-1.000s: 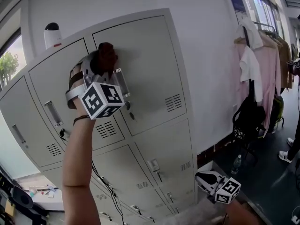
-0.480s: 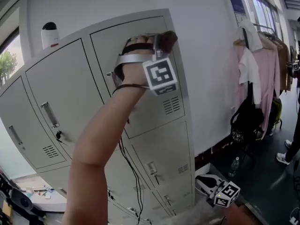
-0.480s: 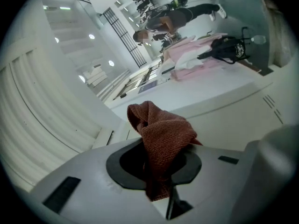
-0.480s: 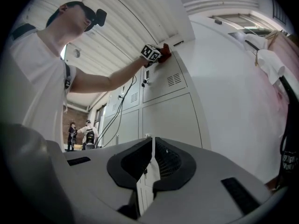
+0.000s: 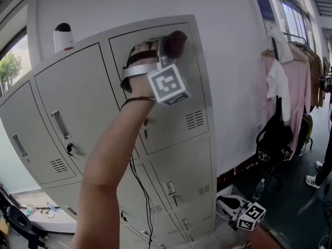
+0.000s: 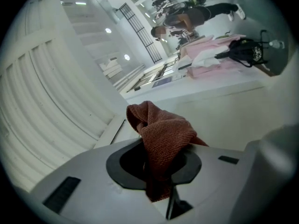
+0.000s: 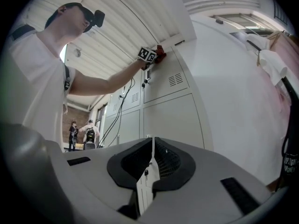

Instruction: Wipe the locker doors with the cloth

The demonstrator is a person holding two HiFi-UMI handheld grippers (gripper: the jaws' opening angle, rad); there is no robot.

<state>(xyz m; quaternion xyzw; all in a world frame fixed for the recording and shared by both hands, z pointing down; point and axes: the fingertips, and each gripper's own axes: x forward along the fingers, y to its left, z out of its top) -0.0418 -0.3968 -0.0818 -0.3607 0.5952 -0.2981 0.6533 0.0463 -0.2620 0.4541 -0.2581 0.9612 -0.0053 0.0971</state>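
A dark red-brown cloth is bunched in my left gripper, which is shut on it and presses it against the top right corner of the upper right locker door. In the left gripper view the cloth sticks out from between the jaws, touching the pale door surface. The grey lockers fill the left and middle of the head view. My right gripper hangs low at the bottom right, jaws shut with nothing between them; its view shows the lockers and the left gripper up at the door.
A clothes rack with pink and white garments and a black bag stands against the wall at right. A white device sits on top of the lockers. A cable hangs down the locker fronts. People stand far off.
My left gripper swept the cloth rightward from the seam between the two upper doors to the right door's top right corner, then edged slightly left. The right gripper stayed low.
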